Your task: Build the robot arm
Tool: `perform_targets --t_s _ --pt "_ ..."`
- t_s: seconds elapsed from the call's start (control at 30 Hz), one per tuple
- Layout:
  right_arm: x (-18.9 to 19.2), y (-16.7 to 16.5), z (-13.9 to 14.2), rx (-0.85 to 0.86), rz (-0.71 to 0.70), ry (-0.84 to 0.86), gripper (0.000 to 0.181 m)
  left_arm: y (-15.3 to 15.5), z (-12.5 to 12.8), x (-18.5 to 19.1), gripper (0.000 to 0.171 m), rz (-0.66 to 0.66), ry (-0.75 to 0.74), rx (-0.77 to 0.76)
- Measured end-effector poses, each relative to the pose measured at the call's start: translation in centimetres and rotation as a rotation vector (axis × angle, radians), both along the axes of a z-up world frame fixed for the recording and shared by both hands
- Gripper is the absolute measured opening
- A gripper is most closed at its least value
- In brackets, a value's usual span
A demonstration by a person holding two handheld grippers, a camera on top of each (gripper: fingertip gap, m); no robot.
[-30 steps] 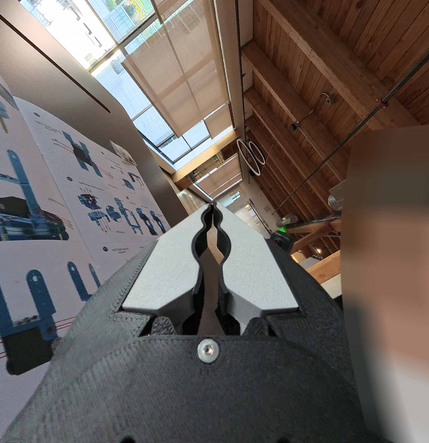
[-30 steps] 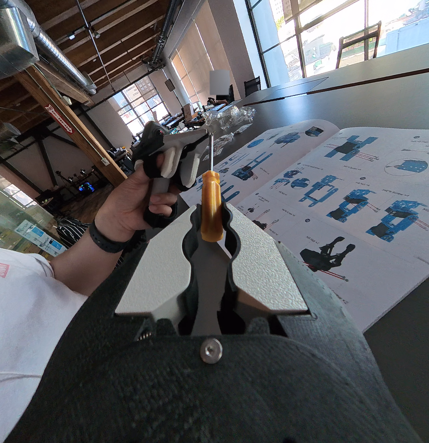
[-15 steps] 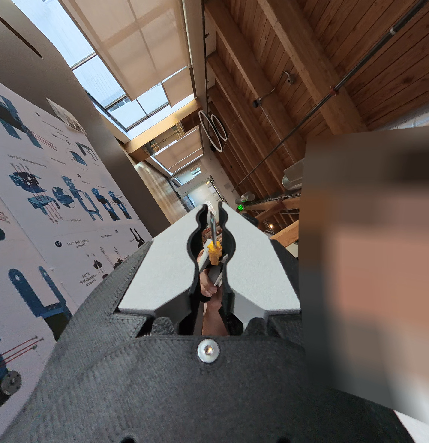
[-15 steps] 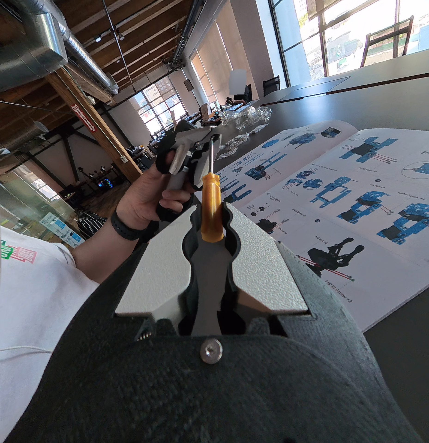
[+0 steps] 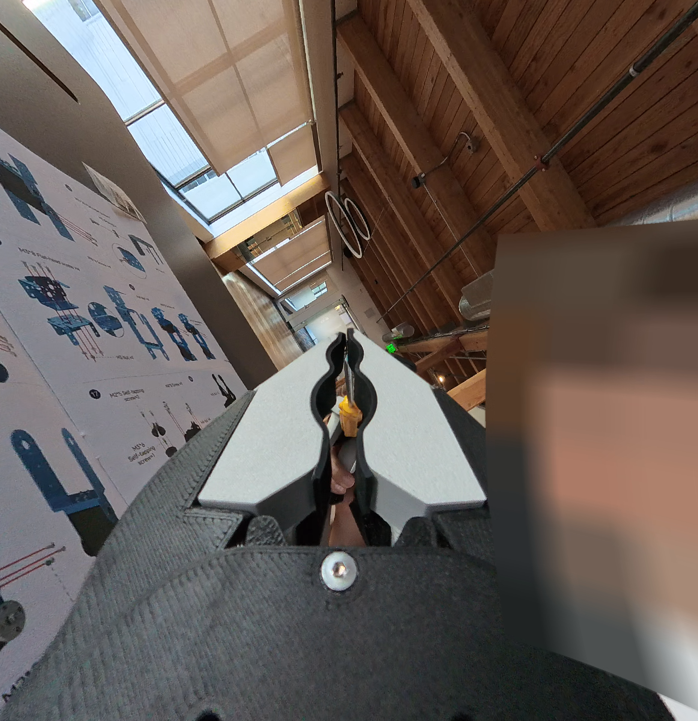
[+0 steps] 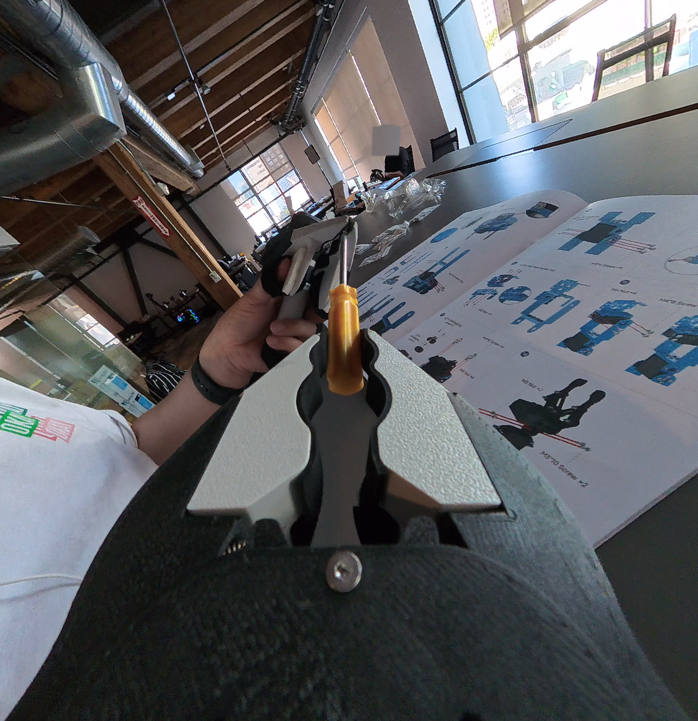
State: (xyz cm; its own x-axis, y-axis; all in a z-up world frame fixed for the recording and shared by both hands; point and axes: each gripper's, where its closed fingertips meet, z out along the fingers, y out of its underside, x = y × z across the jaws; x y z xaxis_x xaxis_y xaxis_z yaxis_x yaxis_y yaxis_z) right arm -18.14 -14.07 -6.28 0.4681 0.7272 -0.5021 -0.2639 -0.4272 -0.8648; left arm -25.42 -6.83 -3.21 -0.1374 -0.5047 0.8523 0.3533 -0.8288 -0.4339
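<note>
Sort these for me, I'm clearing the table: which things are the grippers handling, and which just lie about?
Handled:
- screwdriver, its yellow handle clamped in the right gripper, its metal tip meeting the fingertips of the shut left gripper

Lying about:
- open booklet
- clear plastic bags
Both lie on the dark table.

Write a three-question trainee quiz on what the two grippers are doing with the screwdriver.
1. True or false: the right gripper is shut on the screwdriver handle.
2. Where does the metal shaft tip end? A) between the left gripper fingertips B) on the open manual C) in a plastic bag
3. Fill in: the screwdriver handle is ____ in colour.

Key: 1 true; 2 A; 3 orange.
</note>
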Motion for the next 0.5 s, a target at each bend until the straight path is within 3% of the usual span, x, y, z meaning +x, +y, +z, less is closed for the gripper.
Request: perform_targets --t_s 0.5 --pt "-0.10 0.47 -0.10 -0.017 -0.015 0.029 0.015 0.84 -0.40 -0.05 0.000 0.070 -0.053 -0.058"
